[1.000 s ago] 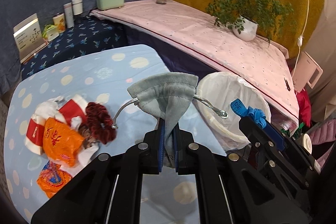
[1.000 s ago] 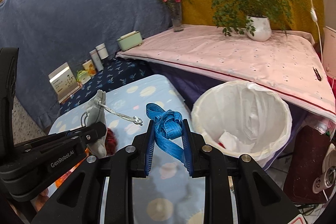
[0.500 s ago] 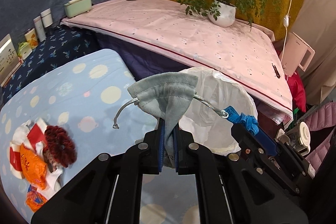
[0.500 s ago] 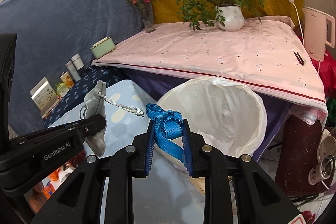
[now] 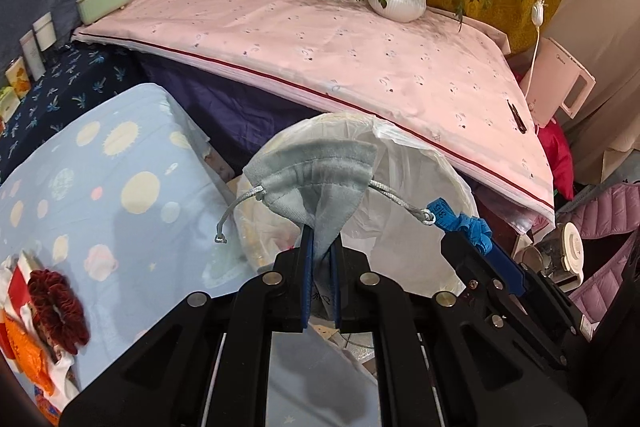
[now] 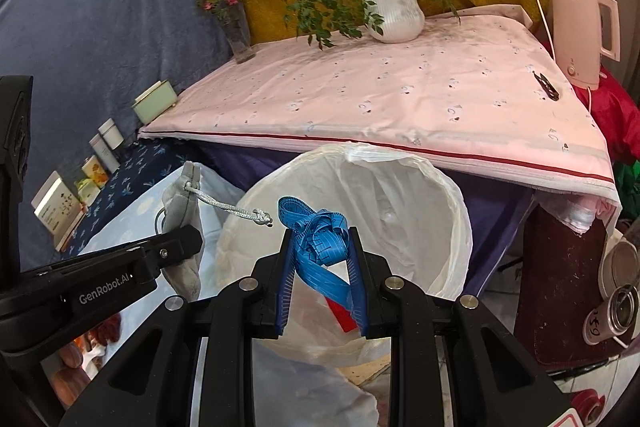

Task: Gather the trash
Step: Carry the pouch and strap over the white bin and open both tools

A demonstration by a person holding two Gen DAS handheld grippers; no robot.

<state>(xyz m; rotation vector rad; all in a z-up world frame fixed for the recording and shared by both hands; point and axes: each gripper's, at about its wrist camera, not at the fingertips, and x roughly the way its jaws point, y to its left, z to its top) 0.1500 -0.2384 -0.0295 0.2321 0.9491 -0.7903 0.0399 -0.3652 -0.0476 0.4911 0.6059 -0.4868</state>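
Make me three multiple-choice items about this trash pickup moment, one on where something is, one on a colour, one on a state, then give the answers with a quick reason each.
1. Where does the white-lined bin stand?
A. On the pink cloth
B. Below the pink-covered table's edge, beside the blue dotted cloth
C. On the dark blue shelf

2. What colour is the measuring tape in the right tool?
A. Blue
B. Orange
C. Grey

3. What is the state of the left tool?
A. Wide open, empty
B. Shut on a grey drawstring pouch
C. Shut on a red scrunchie

Answers:
1 B, the bin's mouth sits under the table edge, next to the dotted cloth.
2 A, a blue bundle with printed marks sits between its pads.
3 B, the pouch's lower end is pinched between the pads.
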